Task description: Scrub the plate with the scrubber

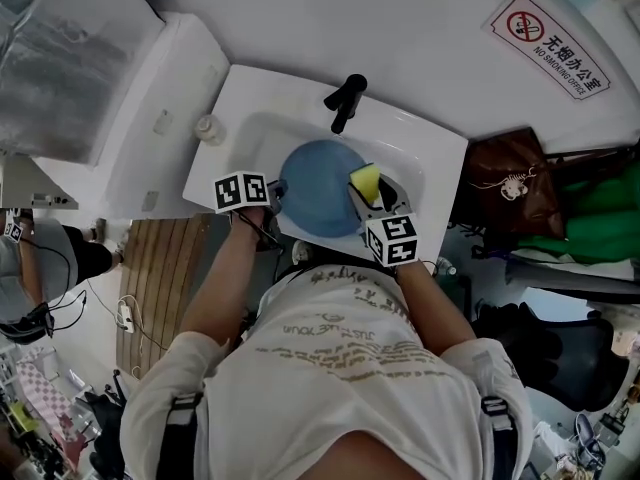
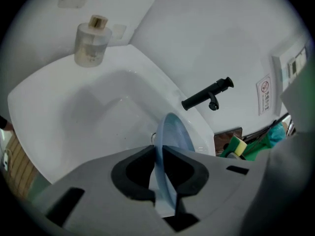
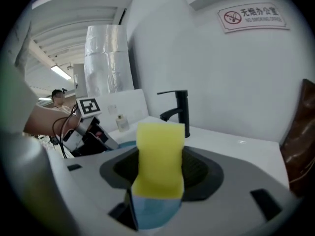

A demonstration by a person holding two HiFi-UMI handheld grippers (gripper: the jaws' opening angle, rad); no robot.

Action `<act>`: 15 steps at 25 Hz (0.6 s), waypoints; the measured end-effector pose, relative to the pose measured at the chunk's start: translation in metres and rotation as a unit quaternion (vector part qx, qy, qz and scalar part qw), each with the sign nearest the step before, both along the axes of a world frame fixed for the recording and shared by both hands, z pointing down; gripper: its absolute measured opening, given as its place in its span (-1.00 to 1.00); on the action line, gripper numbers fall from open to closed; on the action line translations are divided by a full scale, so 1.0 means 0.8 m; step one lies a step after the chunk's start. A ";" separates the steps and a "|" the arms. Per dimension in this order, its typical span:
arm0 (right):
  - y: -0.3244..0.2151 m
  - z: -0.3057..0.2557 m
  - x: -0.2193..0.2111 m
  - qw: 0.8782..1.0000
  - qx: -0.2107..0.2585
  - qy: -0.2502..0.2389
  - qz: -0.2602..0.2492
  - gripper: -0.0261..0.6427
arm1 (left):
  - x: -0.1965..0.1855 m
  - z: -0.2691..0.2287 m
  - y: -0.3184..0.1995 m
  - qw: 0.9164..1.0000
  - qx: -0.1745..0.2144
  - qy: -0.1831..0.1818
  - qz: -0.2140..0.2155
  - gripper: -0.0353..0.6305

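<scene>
At the sink's (image 1: 250,98) rear left corner a small clear bottle (image 1: 208,128) with a pale cap stands upright on the white rim. Just right of it, at the basin's near left edge, the left gripper (image 1: 275,200) has its jaws pressed together on the rim of the blue plate (image 1: 318,188). In the left gripper view the plate runs edge-on between the two dark pads and rises tilted away from them over the white basin. From the head view the plate covers the middle of the basin, clear of its bottom, with its face turned up. The black faucet (image 1: 346,98) stands on the rear rim directly behind it. At the plate's right edge sits the scrubber (image 1: 365,180), a yellow sponge with a light blue layer at its lower end. The right gripper (image 1: 372,193) clamps it between its jaws from the basin's near right side. In the right gripper view the sponge stands upright out of the grip, its yellow end toward the faucet. Whether the sponge touches the plate cannot be told. On the wall beyond the sink's right rear corner hangs a no-smoking sign (image 1: 548,45), and a brown bag (image 1: 505,183) rests beside the sink's right edge.
</scene>
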State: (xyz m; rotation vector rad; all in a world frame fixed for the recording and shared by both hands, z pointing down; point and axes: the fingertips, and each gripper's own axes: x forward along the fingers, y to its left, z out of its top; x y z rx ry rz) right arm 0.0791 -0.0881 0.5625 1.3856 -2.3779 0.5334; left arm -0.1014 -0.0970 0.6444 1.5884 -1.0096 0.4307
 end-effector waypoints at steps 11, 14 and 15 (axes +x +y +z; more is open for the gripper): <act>0.002 -0.013 0.035 0.999 -0.007 -0.027 0.036 -0.21 | -0.003 0.041 0.012 0.986 -0.078 0.062 -0.137 -0.67; 0.006 -0.012 0.045 0.999 -0.011 -0.025 0.041 -0.21 | 0.000 0.045 0.012 0.985 -0.078 0.059 -0.142 -0.63; 0.007 -0.011 0.047 0.999 -0.012 -0.024 0.042 -0.21 | 0.001 0.046 0.012 0.986 -0.078 0.055 -0.138 -0.63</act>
